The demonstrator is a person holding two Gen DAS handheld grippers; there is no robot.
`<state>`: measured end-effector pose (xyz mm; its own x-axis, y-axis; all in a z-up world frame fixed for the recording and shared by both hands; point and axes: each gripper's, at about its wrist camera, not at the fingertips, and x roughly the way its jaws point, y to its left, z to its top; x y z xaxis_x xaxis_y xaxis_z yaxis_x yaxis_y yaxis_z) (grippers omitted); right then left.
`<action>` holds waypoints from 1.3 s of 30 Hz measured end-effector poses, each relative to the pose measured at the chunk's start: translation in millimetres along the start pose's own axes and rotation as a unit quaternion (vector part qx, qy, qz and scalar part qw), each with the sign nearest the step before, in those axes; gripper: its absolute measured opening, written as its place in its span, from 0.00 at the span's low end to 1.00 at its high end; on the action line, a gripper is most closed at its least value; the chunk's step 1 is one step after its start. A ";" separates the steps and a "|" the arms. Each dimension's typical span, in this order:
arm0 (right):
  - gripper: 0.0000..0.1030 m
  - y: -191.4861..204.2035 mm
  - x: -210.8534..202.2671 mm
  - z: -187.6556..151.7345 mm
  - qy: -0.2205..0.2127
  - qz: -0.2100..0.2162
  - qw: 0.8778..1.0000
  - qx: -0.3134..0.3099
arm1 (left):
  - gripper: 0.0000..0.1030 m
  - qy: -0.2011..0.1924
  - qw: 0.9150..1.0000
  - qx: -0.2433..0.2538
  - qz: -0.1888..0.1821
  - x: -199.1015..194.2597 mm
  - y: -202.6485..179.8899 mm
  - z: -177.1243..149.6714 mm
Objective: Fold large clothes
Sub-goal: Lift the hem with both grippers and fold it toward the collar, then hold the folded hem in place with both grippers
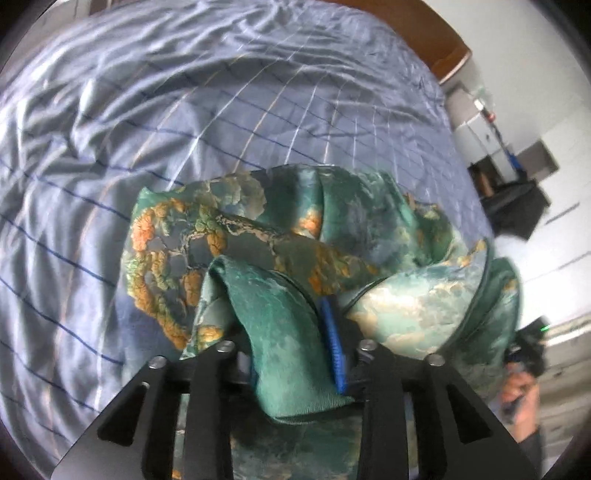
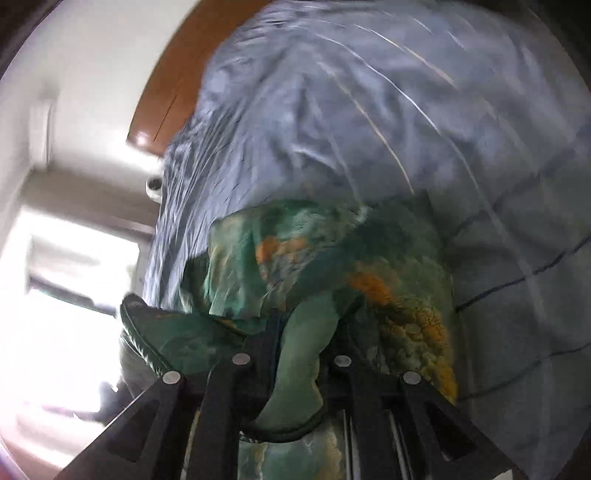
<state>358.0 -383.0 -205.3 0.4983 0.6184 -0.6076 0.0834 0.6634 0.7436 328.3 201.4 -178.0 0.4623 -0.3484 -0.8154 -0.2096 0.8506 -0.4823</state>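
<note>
The bed (image 1: 110, 147) carries the bunched green printed garment (image 1: 258, 236) near its edge. Lay it flat before creasing. The right tongs (image 2: 295, 354) stay-free pinch a fold narrowly; the left tongs (image 1: 295, 343) stand part-open around another fold.

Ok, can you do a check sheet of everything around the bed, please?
Surface: rumpled blue-grey checked bed sheet.
Job's things: green satin garment printed with orange trees, bunched up on the sheet.
Clutter: nothing seen.
Grippers: left tongs stand apart, a fold of the garment between them; right tongs are shut on another fold.
Cables: nothing seen.
Surroundings: brown wooden headboard, white cabinet, bright window.
</note>
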 end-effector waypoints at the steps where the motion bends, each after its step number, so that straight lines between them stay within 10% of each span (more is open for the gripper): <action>1: 0.14 -7.6 5.3 2.2 0.003 0.015 1.000 0.028 | 0.49 0.002 0.999 -0.013 -0.032 -6.7 3.8 0.8; 3: 0.19 -13.6 7.3 7.1 0.017 0.032 0.998 0.055 | 0.65 -0.007 0.998 -0.018 -0.061 -24.9 3.8 -1.4; 8: 0.99 0.2 -24.3 23.7 0.004 0.117 0.991 0.067 | 0.91 -0.070 0.995 0.035 -0.053 -68.1 6.3 -6.6; 13: 0.99 34.0 -45.5 33.1 -0.031 0.021 0.998 -0.048 | 0.92 -0.037 0.995 0.086 -0.041 -51.6 7.0 -13.7; 17: 0.99 63.6 -4.2 17.4 0.001 -0.110 0.978 -0.179 | 0.90 -0.011 0.995 0.097 0.015 -5.1 -5.0 0.3; 19: 0.99 69.7 16.0 11.3 0.001 -0.149 0.967 -0.205 | 0.73 -0.011 0.994 0.105 0.042 9.2 -13.6 6.0; 21: 0.78 73.8 31.7 6.1 0.004 -0.172 0.960 -0.222 | 0.19 -0.012 0.991 0.112 0.079 15.7 -21.4 5.0; 23: 0.21 83.7 30.2 -2.0 -0.005 -0.206 0.948 -0.241 | 0.10 -0.024 0.988 0.118 0.099 8.3 -23.4 -0.1; 28: 0.14 131.3 -10.8 -20.9 -0.080 -0.240 0.916 -0.310 | 0.08 -0.115 0.978 0.141 0.105 -47.2 -44.8 2.5; 33: 0.14 187.1 -34.4 -7.6 -0.168 -0.236 0.881 -0.374 | 0.08 -0.213 0.946 0.177 0.167 -54.3 -77.0 18.6; 35: 0.14 192.0 -20.5 5.0 -0.182 -0.250 0.873 -0.378 | 0.09 -0.222 0.935 0.183 0.206 -24.9 -74.9 29.0; 39: 0.14 162.5 31.5 24.8 -0.151 -0.293 0.872 -0.363 | 0.10 -0.176 0.943 0.156 0.237 40.9 -37.7 28.8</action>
<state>408.6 -266.2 -96.7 0.7672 0.0171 -0.6412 -0.1130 0.9876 -0.1090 379.9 166.4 -183.9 0.6496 0.2054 -0.7320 -0.2261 0.9714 0.0720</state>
